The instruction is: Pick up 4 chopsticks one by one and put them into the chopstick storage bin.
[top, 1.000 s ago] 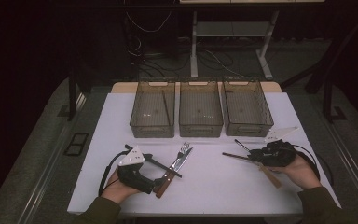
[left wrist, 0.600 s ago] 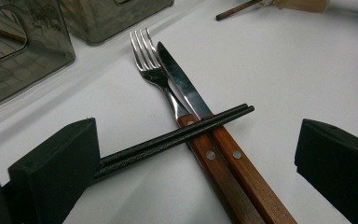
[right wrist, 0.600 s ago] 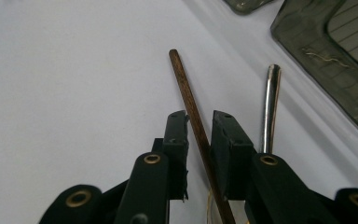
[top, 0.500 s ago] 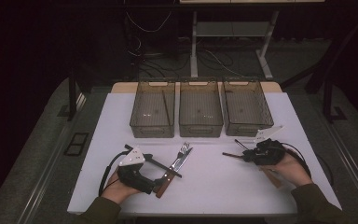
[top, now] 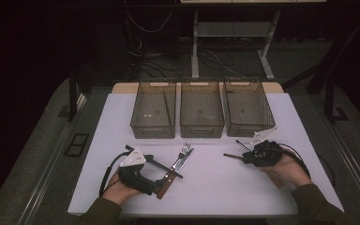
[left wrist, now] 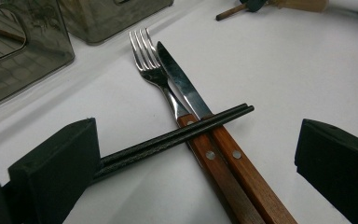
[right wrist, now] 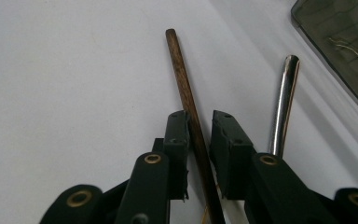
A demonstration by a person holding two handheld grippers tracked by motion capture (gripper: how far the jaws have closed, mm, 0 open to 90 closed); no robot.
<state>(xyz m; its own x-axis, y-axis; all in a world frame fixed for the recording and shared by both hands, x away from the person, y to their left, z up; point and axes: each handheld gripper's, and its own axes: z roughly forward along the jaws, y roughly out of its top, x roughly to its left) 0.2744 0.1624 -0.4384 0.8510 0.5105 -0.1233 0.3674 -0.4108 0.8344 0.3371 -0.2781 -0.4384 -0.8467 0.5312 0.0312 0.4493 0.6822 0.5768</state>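
chopstick point(right wrist: 186, 100) between right gripper point(right wrist: 200, 122) fingers point(right wrist: 176, 135) — left one touching.

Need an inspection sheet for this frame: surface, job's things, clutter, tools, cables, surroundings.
Surface: white table, bare in the middle.
Job's things: brown stick between the right tool's jaws; fork and knife side by side, black chopsticks across their wooden handles.
Clutter: metal rod beside the stick; three tinted bins in a row.
Tools: left tool open; right tool narrow around the stick, contact unclear.
Cables: one trails from each tool.
Surroundings: dark; desk legs, floor wiring.
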